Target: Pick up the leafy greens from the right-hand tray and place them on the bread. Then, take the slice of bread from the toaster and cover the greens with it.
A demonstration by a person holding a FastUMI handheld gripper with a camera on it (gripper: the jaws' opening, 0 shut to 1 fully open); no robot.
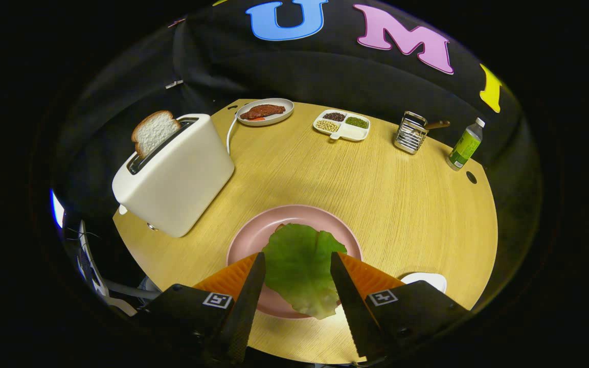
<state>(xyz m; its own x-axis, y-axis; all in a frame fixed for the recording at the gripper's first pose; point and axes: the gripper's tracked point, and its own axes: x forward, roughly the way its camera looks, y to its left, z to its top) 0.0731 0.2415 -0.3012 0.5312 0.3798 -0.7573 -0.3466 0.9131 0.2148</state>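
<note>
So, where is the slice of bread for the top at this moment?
In the gripper view the bread slice stands in the slot of the white toaster, on the table beyond the pink plate and left of the open gripper.

The tabletop [376, 194] is showing pale wood grain with a matt finish. The toaster [174, 176] is looking like smooth, satin plastic, and the bread slice [154, 132] in it porous. The pink plate [253, 237] is gleaming softly under crinkled leafy greens [299, 266]. The wire holder [411, 133] is glinting like polished metal.
</note>
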